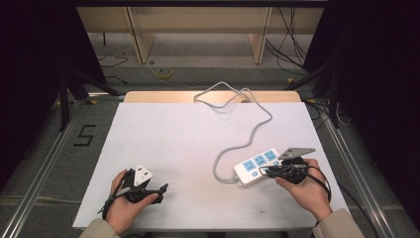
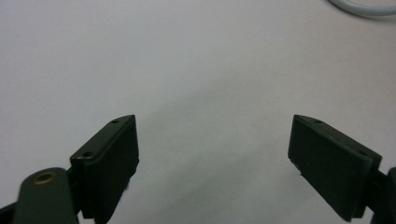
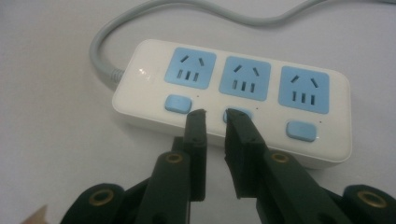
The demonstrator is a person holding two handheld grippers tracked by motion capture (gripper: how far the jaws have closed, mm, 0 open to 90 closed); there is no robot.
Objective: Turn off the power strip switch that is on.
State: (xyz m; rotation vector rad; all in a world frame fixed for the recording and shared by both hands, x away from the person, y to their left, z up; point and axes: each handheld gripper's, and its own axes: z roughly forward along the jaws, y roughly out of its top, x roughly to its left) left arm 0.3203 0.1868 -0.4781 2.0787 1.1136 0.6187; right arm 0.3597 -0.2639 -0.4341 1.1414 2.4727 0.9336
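The power strip [image 3: 231,100] lies at the table's [image 1: 188,148] right. The right gripper [image 3: 215,114], narrowly parted and pinching nothing, hovers at switch 2 [image 3: 239,114]; pressing it seems next. The left gripper [image 2: 215,140] rests spread.

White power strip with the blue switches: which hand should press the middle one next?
Right. The right gripper has its narrowly parted tips at the white power strip's middle blue switch. The left gripper stands open over bare tabletop, far from it.
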